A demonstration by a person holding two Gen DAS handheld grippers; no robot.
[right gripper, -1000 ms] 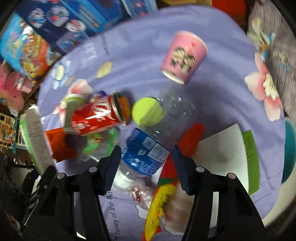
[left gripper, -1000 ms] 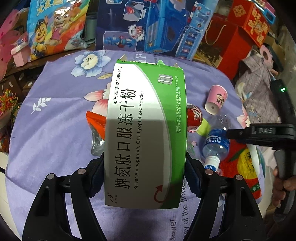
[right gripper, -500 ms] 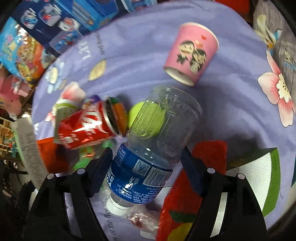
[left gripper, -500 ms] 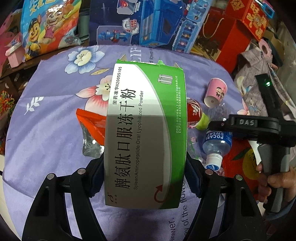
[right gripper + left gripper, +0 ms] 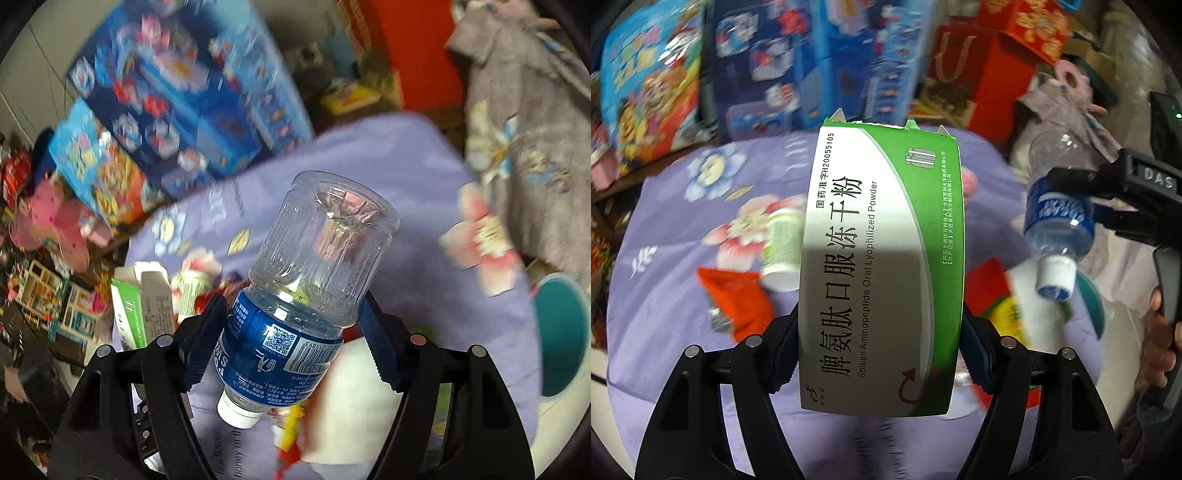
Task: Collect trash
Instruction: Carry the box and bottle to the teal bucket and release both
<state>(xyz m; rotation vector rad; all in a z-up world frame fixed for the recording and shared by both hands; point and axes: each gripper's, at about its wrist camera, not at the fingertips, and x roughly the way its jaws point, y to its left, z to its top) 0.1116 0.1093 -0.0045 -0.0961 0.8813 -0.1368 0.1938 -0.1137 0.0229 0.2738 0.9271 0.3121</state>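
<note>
Count, both views:
- Tongs: two, left tongs (image 5: 881, 343) and right tongs (image 5: 291, 347).
- Green-and-white medicine box (image 5: 882, 258): one.
- Clear plastic bottle with blue label (image 5: 306, 295): one.
- Orange snack wrapper (image 5: 738, 299): one.
- Small green-and-white cup (image 5: 781, 251), lying on its side: one.
- Teal bin (image 5: 561, 332): one.
- Purple floral cloth (image 5: 665, 295): one.
- Further items under the box: blurred, uncounted.

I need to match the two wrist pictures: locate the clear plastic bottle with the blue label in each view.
Left wrist view: the plastic bottle hangs at the right edge, cap down, clamped in the right gripper.
Right wrist view: the bottle fills the centre, clamped between the gripper's pads.
Shared landmark: the green-and-white medicine box, central in the left view, lower left in the right.
</note>
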